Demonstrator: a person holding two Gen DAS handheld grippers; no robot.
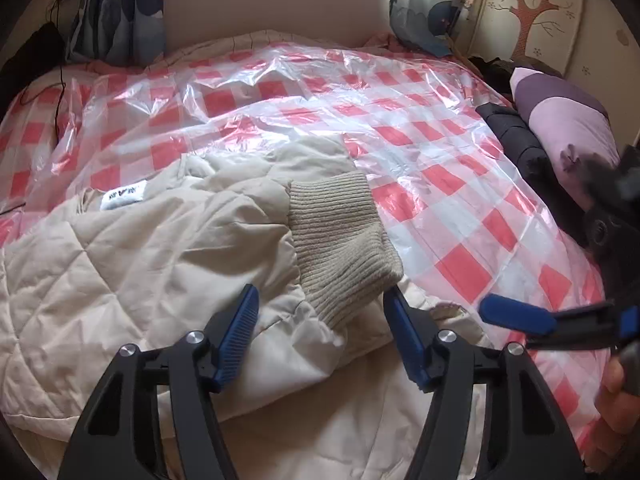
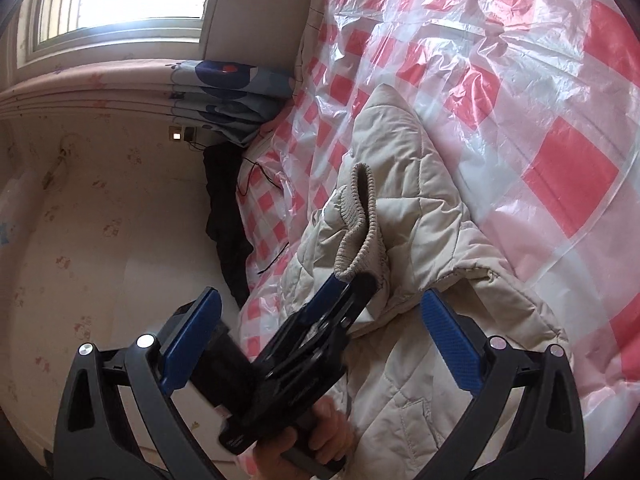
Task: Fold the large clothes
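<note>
A beige quilted jacket (image 1: 140,260) lies spread on the bed, its sleeve folded over the body, ending in a ribbed knit cuff (image 1: 340,240). A white label (image 1: 124,196) shows near the collar. My left gripper (image 1: 320,290) stands open just over the sleeve, the cuff lying between and beyond its blue fingertips without being pinched. In the right wrist view the jacket (image 2: 420,240) and cuff (image 2: 360,220) appear again, with the left gripper (image 2: 340,300) touching the cuff's end. My right gripper (image 2: 320,294) is wide open and holds nothing; one of its blue fingers (image 1: 516,316) shows at the right.
A red-and-white checked plastic sheet (image 1: 440,184) covers the bed. A purple pillow (image 1: 568,128) and a dark garment (image 1: 516,136) lie at its right edge. Blue patterned fabric (image 1: 120,12) and a black cable (image 1: 60,92) sit at the far left. A hand (image 2: 320,432) holds the left gripper.
</note>
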